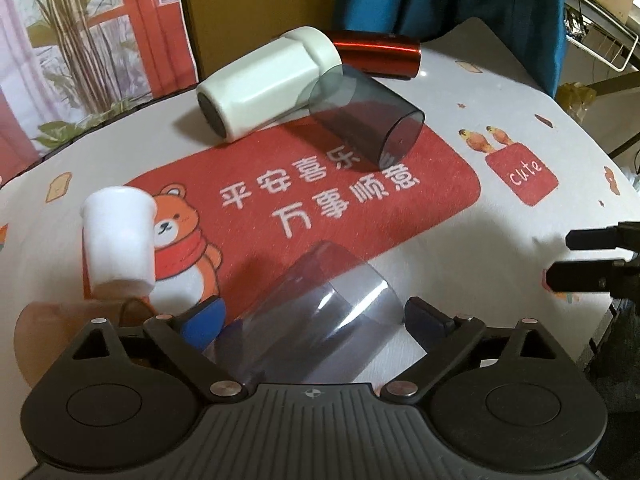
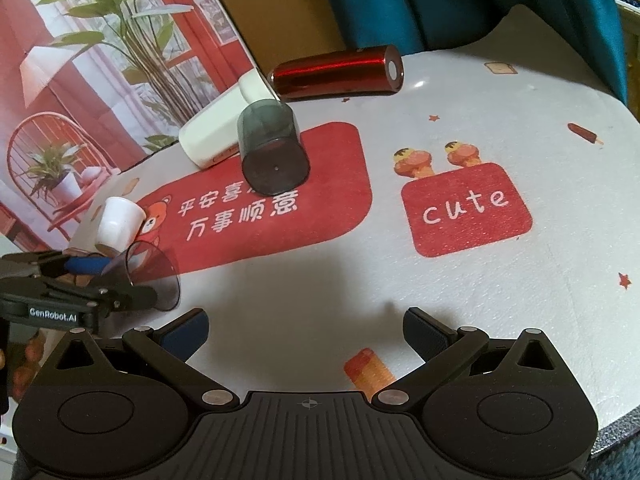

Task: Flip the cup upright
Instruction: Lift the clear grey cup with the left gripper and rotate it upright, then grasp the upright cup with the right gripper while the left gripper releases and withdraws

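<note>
A clear plastic cup [image 1: 320, 312] lies on its side between the fingers of my left gripper [image 1: 312, 316]; the jaws stand wide around it, and I cannot tell whether the pads touch it. It also shows in the right wrist view [image 2: 154, 276], beside the left gripper [image 2: 100, 276]. A smoky grey cup [image 1: 366, 116] [image 2: 272, 148] lies on its side on the red mat. A white bottle [image 1: 268, 84] [image 2: 216, 128] and a red metallic tumbler [image 1: 380, 56] [image 2: 336, 72] lie on their sides behind it. A small white cup [image 1: 118, 240] [image 2: 120, 220] stands upside down at the left. My right gripper [image 2: 306, 332] is open and empty over the cloth.
The table [image 2: 500, 300] is covered with a white cloth printed with a red bear mat and a "cute" patch [image 2: 466, 210]. A poster backdrop [image 2: 80, 80] stands at the left; a teal curtain [image 2: 440, 0] hangs behind. The table edge curves at right.
</note>
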Action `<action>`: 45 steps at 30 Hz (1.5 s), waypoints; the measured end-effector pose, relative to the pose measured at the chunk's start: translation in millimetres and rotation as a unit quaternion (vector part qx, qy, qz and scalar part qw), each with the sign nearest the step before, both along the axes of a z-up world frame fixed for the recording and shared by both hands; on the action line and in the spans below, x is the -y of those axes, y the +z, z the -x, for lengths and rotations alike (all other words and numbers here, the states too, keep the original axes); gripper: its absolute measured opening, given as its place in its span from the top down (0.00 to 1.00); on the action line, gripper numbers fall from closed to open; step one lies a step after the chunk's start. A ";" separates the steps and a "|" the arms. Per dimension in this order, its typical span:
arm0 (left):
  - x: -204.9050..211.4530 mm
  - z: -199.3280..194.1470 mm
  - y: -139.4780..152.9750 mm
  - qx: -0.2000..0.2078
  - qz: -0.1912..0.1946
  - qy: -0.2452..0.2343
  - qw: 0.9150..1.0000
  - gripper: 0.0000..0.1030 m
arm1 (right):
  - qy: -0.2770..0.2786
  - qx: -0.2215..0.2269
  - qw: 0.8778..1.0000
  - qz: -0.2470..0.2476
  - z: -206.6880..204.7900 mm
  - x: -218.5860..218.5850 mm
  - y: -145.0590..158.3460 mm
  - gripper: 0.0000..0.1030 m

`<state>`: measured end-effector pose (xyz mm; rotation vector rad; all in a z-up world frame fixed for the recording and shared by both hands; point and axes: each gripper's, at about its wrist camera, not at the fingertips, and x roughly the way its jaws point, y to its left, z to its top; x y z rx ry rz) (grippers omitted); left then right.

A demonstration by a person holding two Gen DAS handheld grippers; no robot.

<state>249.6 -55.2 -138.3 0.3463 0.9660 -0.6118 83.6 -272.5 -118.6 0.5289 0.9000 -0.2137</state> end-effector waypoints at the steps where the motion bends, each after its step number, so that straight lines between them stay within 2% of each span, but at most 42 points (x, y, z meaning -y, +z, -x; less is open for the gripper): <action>1: -1.4 1.8 0.2 0.000 -0.001 0.000 1.000 0.06 | 0.000 0.001 1.000 0.000 0.3 -0.1 0.2 0.00; 6: -10.0 6.9 -0.2 -0.007 -0.003 0.014 1.000 0.06 | 0.003 0.003 1.000 -0.003 2.0 -1.9 1.3 0.00; 10: -19.4 9.6 4.5 -0.005 0.013 0.041 0.999 0.18 | 0.002 0.008 1.000 -0.004 4.3 -2.5 3.4 0.00; 14: -31.4 7.8 8.9 -0.029 0.048 0.096 0.994 0.26 | -0.001 0.013 1.000 -0.005 6.6 -1.6 5.7 0.00; 18: -38.1 14.4 9.8 -0.051 0.075 0.155 0.984 0.30 | -0.006 0.021 1.000 -0.006 10.6 0.8 9.7 0.00; 23: -33.8 29.3 5.0 -0.095 0.128 0.224 0.961 0.31 | -0.019 0.025 0.999 -0.007 18.6 6.6 12.9 0.00; 27: -18.9 43.1 3.4 -0.108 0.144 0.245 0.953 0.35 | -0.024 0.027 0.999 -0.002 27.6 10.4 16.9 0.00; 31: -7.5 54.8 -2.8 -0.149 0.178 0.246 0.941 0.40 | -0.027 0.023 0.999 0.010 39.3 11.9 20.6 0.00; 33: 1.1 63.7 -6.2 -0.156 0.184 0.229 0.943 0.40 | -0.030 0.019 0.999 0.011 45.3 13.2 21.4 0.00; 36: 8.0 72.3 -4.8 -0.144 0.180 0.211 0.950 0.40 | -0.036 0.016 0.999 0.007 51.8 15.4 22.5 0.00; 39: -0.9 77.1 3.1 -0.123 0.184 0.219 0.950 0.38 | -0.029 0.019 0.999 0.017 53.3 13.7 27.9 0.00; 42: -15.6 80.0 16.8 -0.090 0.189 0.230 0.950 0.29 | -0.011 0.022 0.999 0.029 48.2 8.1 34.0 0.00; 45: -32.7 84.9 35.9 -0.041 0.183 0.246 0.951 0.18 | 0.017 0.023 0.999 0.023 34.5 -0.4 36.8 0.00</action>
